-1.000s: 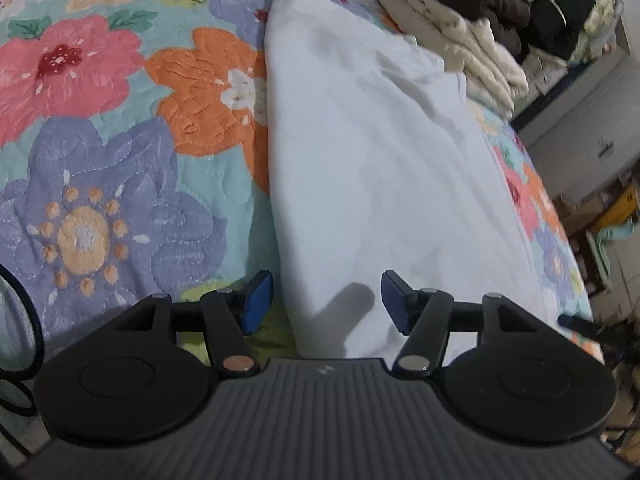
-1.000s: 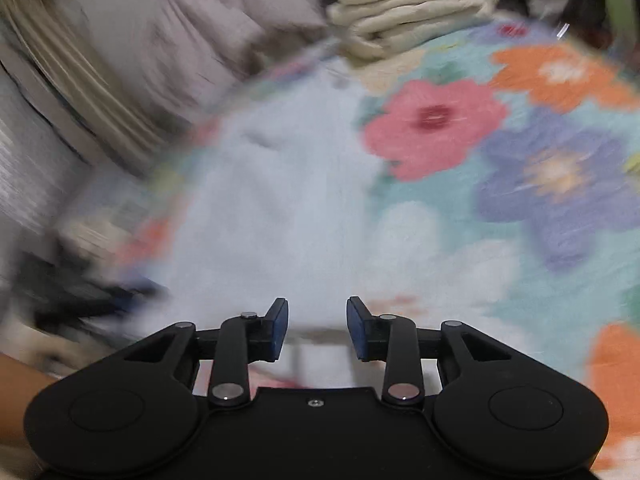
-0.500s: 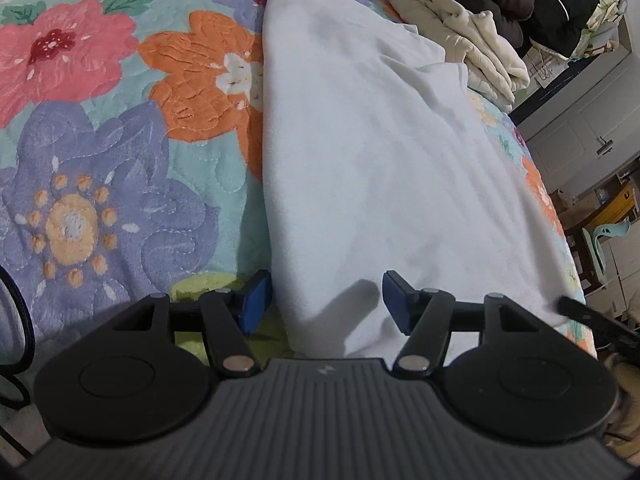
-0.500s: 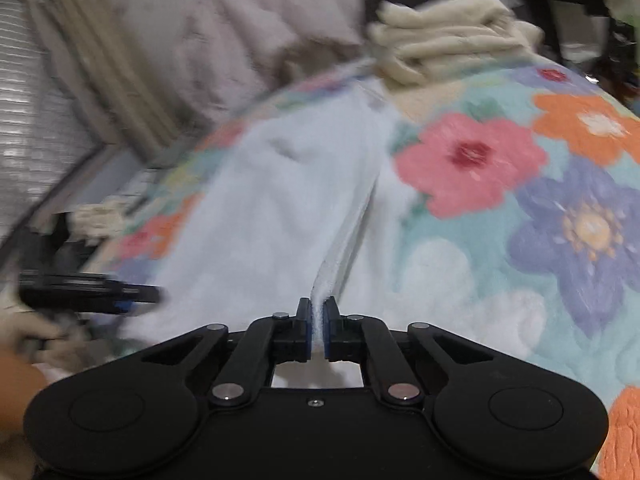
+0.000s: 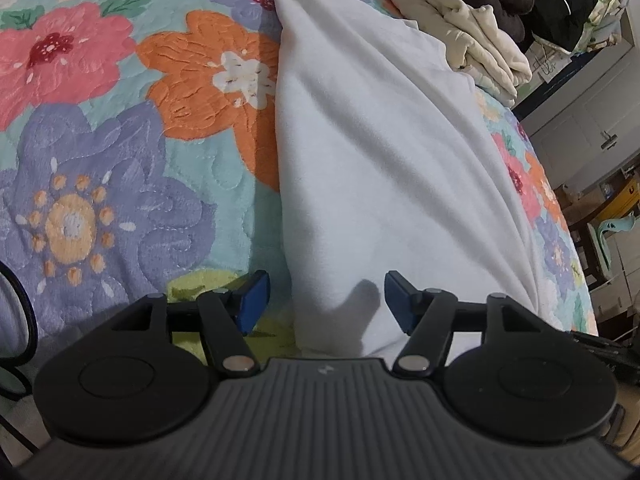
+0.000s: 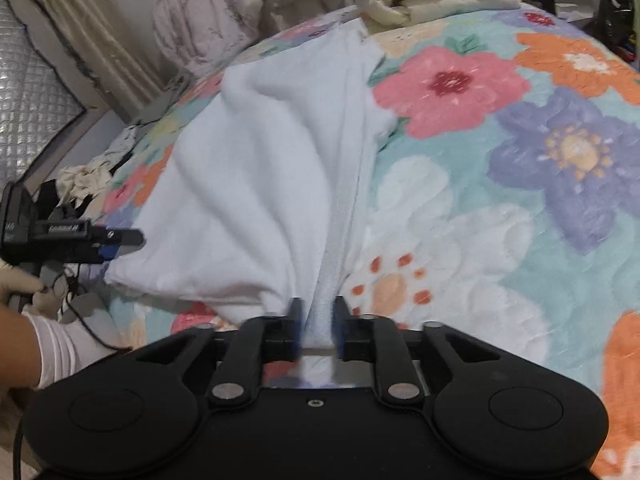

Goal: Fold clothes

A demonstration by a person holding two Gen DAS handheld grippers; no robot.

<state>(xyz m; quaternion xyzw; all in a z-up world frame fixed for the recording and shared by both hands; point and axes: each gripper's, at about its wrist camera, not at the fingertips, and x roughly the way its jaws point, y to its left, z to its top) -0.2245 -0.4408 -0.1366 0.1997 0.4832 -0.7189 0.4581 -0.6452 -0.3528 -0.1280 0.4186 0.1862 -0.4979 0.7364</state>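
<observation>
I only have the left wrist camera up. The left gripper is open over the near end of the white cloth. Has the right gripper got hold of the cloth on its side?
Observer: Yes. In the right wrist view the right gripper is pinching a raised ridge of the white cloth between its blue pads.
Operator: Is the cloth flat over there?
Observer: No, it pulls up into long wrinkles fanning away from the pinch.
Operator: What lies right of that cloth?
Observer: Bare flowered quilt, with a big white flower next to the gripper.
Operator: Can you see my left gripper from there?
Observer: Yes, the left gripper sits at the cloth's far corner, held by a gloved hand.
</observation>
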